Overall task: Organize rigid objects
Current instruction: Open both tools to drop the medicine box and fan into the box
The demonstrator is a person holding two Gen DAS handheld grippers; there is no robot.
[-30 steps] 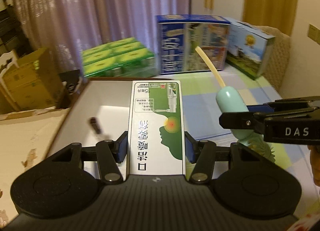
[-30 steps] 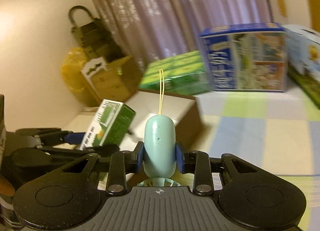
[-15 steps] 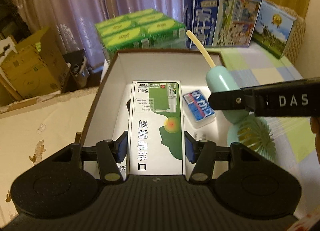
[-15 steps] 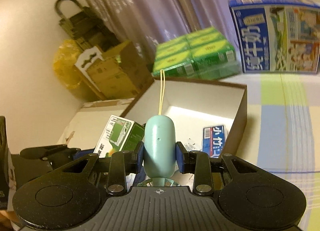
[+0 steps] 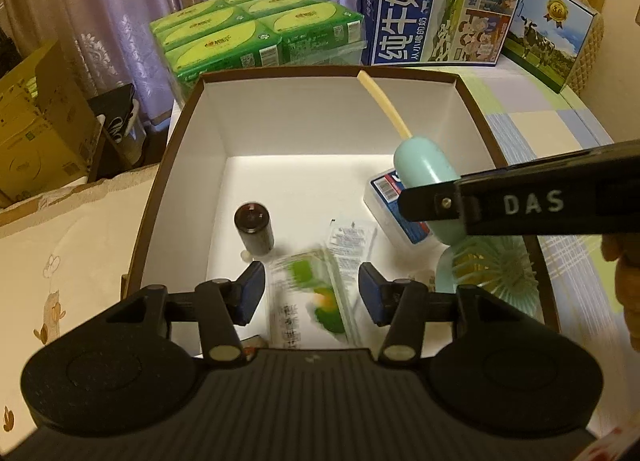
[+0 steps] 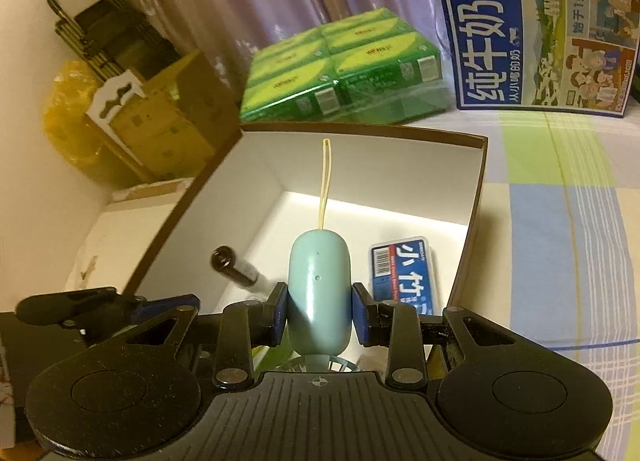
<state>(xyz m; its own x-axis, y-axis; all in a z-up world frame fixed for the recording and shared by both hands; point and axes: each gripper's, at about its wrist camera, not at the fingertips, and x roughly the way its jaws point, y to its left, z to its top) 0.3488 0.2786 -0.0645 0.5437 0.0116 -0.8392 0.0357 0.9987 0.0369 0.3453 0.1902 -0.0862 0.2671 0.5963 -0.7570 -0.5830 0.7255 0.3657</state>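
Note:
A green-and-white carton (image 5: 312, 301), blurred, lies loose between and below the pads of my left gripper (image 5: 311, 293). The jaws are closing, with a gap on both sides of the carton. It is over the near end of the brown-rimmed white storage box (image 5: 288, 71). My right gripper (image 6: 319, 317) is shut on the mint handle of a small hand fan (image 6: 319, 293), held over the box's right side. The fan's head (image 5: 492, 273) hangs below the gripper. In the box lie a black cylinder (image 5: 253, 227), a blue-and-white case (image 6: 402, 273) and a printed sachet (image 5: 352, 237).
A blue milk carton (image 5: 436, 5) and green shrink-wrapped packs (image 5: 256, 29) stand behind the box. A cardboard box (image 5: 36, 121) sits at the left by the curtain. A checked cloth (image 6: 560, 221) covers the surface to the right.
Both grippers have come down over the storage box. The left pads have let go of the green-and-white carton, which has dropped lower between them. The right gripper still holds the fan.

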